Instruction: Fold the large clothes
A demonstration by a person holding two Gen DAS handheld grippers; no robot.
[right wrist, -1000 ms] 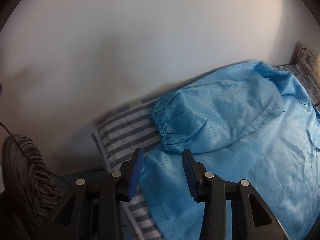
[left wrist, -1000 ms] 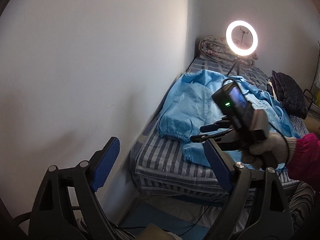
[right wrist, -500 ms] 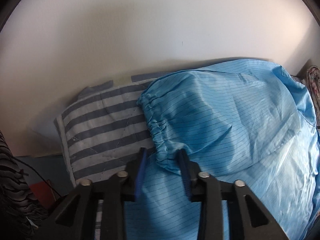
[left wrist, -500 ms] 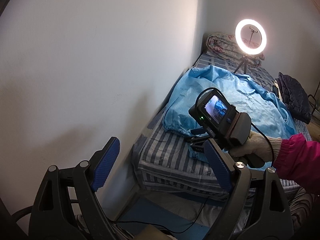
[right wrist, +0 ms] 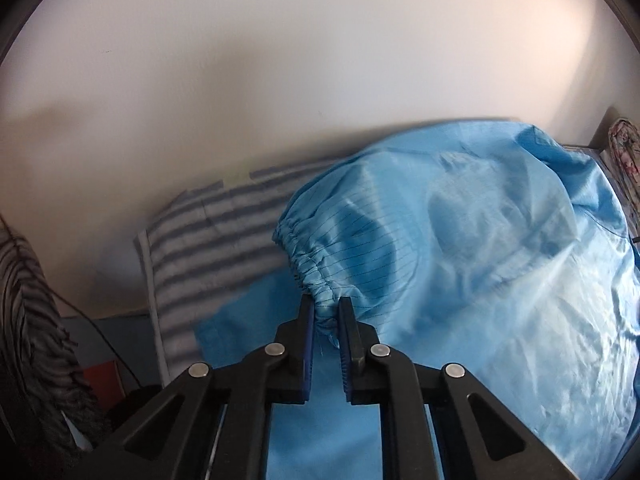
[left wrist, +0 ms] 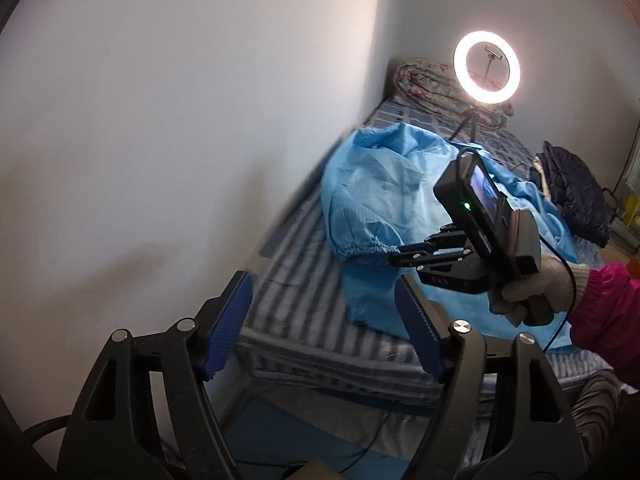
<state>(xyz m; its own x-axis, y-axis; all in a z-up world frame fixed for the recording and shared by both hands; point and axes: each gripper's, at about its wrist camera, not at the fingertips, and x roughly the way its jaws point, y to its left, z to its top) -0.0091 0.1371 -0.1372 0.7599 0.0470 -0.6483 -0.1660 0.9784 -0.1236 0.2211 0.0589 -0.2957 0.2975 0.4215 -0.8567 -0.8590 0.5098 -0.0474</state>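
Note:
A large light-blue garment [left wrist: 400, 184] lies spread over a bed with a striped sheet [left wrist: 304, 280]. Its sleeve ends in a gathered elastic cuff [right wrist: 304, 264] near the foot of the bed. My right gripper [right wrist: 326, 314] is closing its jaws on the lower end of that cuff, and the fabric is pinched between the blue pads. In the left wrist view the right gripper [left wrist: 394, 255] sits in a gloved hand [left wrist: 548, 280], its tips at the cuff. My left gripper [left wrist: 322, 322] hangs over the bed's near edge, its jaws wide but closing, with nothing between them.
A white wall [left wrist: 180, 140] runs along the bed's left side. At the head stand a lit ring light on a tripod [left wrist: 487, 68] and a rolled quilt [left wrist: 428, 84]. A dark jacket [left wrist: 576, 196] lies at the right. Striped cloth [right wrist: 32, 320] hangs beside the foot.
The right gripper came down onto the sleeve cuff and its jaws narrowed around it, lifting the cuff slightly. The left gripper drifted closer to the bed and its jaws narrowed a little.

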